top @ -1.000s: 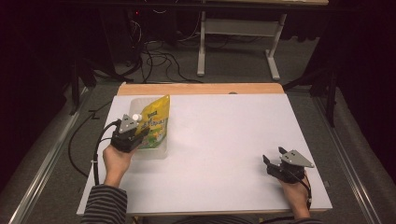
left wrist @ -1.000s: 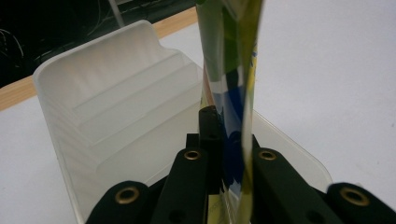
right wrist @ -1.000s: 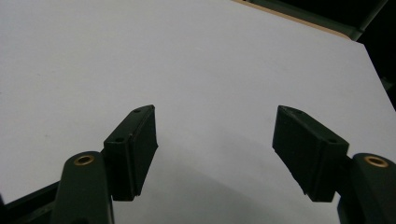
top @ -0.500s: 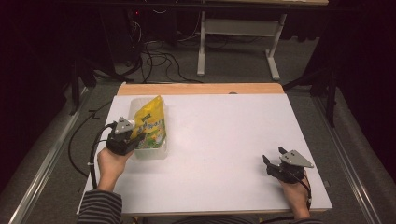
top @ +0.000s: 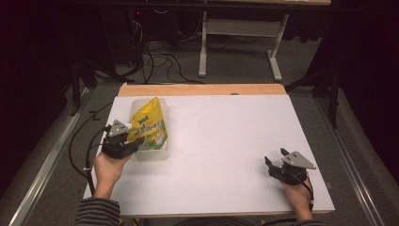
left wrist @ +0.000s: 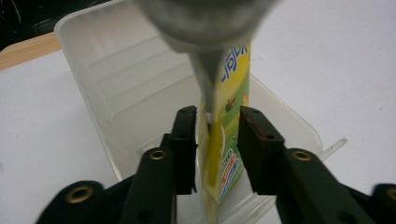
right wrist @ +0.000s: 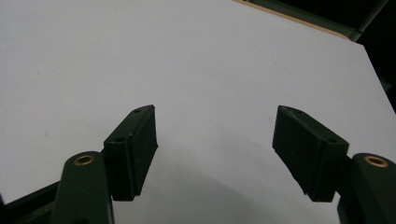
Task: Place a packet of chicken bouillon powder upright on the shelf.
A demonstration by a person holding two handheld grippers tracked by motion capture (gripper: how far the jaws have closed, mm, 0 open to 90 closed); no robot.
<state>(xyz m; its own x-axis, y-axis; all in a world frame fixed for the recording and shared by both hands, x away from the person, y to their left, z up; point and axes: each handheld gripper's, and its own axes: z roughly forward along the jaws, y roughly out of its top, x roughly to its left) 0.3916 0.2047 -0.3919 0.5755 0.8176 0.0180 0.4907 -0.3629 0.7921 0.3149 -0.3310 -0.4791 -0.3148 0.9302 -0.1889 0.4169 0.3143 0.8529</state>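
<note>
The yellow pouch (top: 148, 126) is standing on edge inside the clear plastic container (top: 162, 153) at the left side of the white worktop (top: 226, 141), its printed face tilting toward the container's right wall and its top reaching toward the far end of the container. In the left gripper view the pouch (left wrist: 229, 140) is running straight up between the two black jaws, thin edge toward the camera, with a blurred grey cap crowding the top of the picture; the container (left wrist: 116, 93) is opening out behind it. The left gripper (top: 123, 143) is sitting at the near end of the container, just beside the pouch, and its jaws have just been opening: they are standing a little apart with the pouch between them, a narrow gap showing on the right side, while the left jaw is lying very close to the pouch's edge, and whether it is touching cannot be told. Compared with the frame a second ago, the pouch is sitting lower and deeper in the container, and the left hand (top: 109, 167) has drawn slightly back toward the near edge of the worktop. The right gripper (top: 276, 165) is resting well apart at the near right corner, unmoved from the earlier frames; in the right gripper view its jaws are spreading wide over bare white worktop (right wrist: 187, 70) with nothing between them.
</note>
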